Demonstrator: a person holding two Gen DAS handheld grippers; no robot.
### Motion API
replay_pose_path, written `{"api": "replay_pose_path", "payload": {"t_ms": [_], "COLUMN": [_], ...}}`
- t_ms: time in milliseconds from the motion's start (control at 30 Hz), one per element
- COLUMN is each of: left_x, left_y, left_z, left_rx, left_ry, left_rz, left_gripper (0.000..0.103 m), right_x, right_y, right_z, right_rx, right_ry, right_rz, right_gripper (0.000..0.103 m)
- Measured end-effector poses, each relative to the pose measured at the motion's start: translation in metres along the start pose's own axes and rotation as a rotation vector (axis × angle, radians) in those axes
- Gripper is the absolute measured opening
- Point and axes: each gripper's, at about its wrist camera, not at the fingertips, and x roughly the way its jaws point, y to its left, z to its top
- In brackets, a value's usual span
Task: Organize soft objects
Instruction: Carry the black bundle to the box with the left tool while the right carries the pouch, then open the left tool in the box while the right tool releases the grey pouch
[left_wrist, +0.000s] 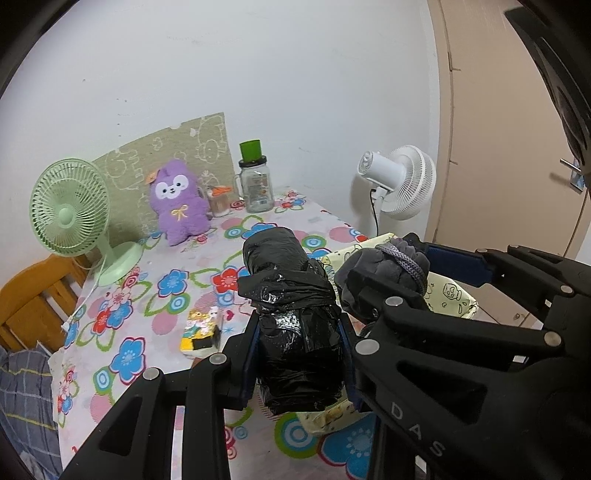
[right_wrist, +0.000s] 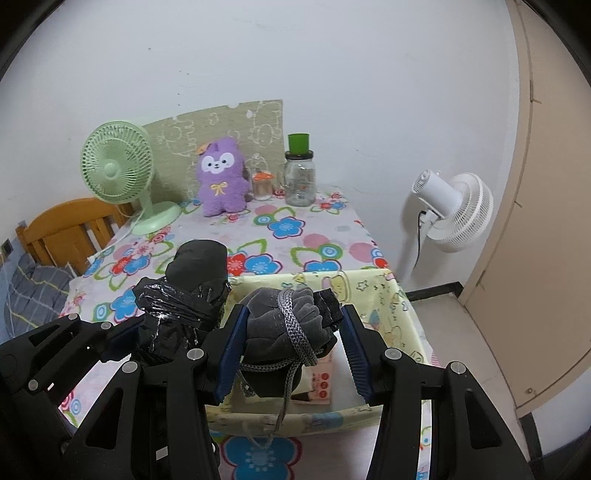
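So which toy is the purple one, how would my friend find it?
Look at the table with the flowery cloth, then to its far edge by the wall. The purple plush toy sits there between the green desk fan and the glass jar with a green lid. It is the only fluffy thing there, with a white face and yellow bow.

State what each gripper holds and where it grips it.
Left gripper: black plastic-wrapped bundle, clamped across its lower end. Right gripper: grey cord-tied cloth bundle, apparently gripped across its middle.
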Motion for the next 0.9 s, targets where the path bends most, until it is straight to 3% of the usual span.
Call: {"api": "replay_pose_path", "payload": {"t_ms": [900], "left_x": [0.061], "left_y": [-0.037], "left_z": [0.013], "left_rx": [0.035], "left_ry": [0.077], "left_rz": [-0.071], "left_gripper": [0.04], "right_x": [0.042], "right_y": [-0.058], "right_z": [-0.007], "right_rx": [0.058], "right_ry": [0.08], "right_rz": [-0.043], "right_gripper": [0.054]}}
